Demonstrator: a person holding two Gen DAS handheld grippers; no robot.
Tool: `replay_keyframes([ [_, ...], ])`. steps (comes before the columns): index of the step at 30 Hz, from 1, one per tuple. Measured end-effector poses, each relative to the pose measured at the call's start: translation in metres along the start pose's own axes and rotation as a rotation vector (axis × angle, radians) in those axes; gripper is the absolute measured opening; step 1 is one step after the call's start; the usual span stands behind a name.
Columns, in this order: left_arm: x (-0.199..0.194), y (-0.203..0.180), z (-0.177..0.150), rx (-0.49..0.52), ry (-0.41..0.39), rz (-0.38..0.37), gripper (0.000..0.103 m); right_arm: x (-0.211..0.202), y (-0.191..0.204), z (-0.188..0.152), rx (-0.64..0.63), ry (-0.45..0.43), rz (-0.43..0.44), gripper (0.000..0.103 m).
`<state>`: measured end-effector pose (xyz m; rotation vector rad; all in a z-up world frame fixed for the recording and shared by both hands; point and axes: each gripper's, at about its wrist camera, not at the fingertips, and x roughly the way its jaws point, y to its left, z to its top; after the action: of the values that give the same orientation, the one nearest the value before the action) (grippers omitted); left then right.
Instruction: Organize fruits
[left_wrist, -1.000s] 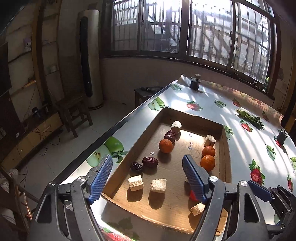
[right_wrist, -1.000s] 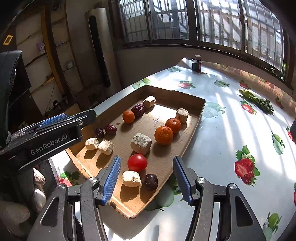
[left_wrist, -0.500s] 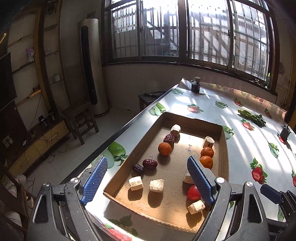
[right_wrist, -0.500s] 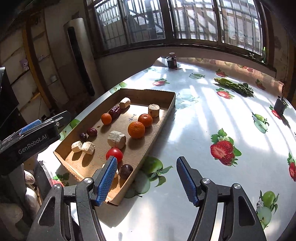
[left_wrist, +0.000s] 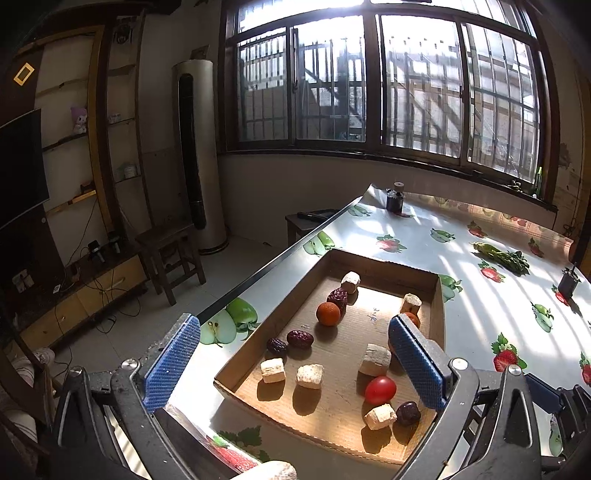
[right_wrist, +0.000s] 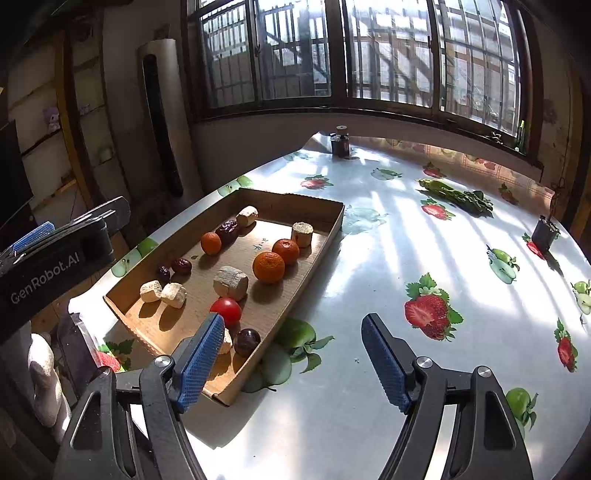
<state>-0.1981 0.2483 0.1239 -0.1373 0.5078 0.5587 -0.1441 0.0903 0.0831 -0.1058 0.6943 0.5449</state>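
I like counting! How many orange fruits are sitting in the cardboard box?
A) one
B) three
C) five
B: the right wrist view shows three orange fruits in the cardboard box: one by the dark dates, and two side by side.

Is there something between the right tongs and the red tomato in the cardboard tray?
Nothing visible blocks it. The right tongs are open and hold nothing; the red tomato lies just beyond their left pad, inside the low cardboard tray. A dark plum and a pale chunk sit beside it.
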Motion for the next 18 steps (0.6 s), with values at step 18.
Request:
replay_keyframes([
  [18, 0.020, 0.002, -0.011, -0.023, 0.092, -0.062, 0.102, 0.010, 0.013, -0.005, -0.035, 0.029, -0.021, 0.086],
])
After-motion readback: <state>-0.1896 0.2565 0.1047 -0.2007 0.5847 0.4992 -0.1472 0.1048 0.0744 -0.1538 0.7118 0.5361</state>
